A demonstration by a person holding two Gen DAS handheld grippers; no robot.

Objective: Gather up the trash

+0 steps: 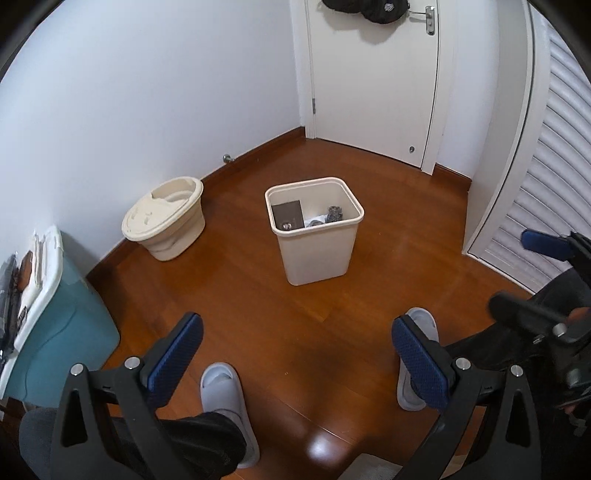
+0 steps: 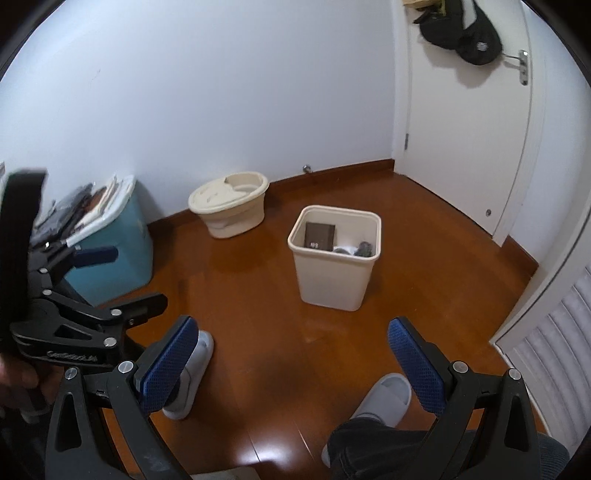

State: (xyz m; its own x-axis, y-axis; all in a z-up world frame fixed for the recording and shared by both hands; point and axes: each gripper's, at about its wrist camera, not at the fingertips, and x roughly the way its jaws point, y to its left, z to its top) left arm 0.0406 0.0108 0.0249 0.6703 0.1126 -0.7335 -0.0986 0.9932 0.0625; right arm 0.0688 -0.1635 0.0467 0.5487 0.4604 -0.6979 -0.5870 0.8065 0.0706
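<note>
Seemingly done: both the left gripper point(image 1: 295, 350) and right gripper point(image 2: 291, 354) gape empty, so recheck the wooden floor point(image 1: 388, 258) around the wastebasket point(image 1: 317, 254).

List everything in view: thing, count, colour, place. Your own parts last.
waste bin: one, cream, mid-floor, upright
dark box: one, brown-black, inside bin, leaning on its wall
dark scrap: one, grey-black, inside bin
lidded bucket: one, beige, against wall
storage box: one, teal with white lid, beside wall
door: one, white, far end
bag: one, black, hanging on door
louvred door: one, white, right side
slippers: two, grey, on feet
left tool: one, black with blue pads, open
right tool: one, same, open
</note>
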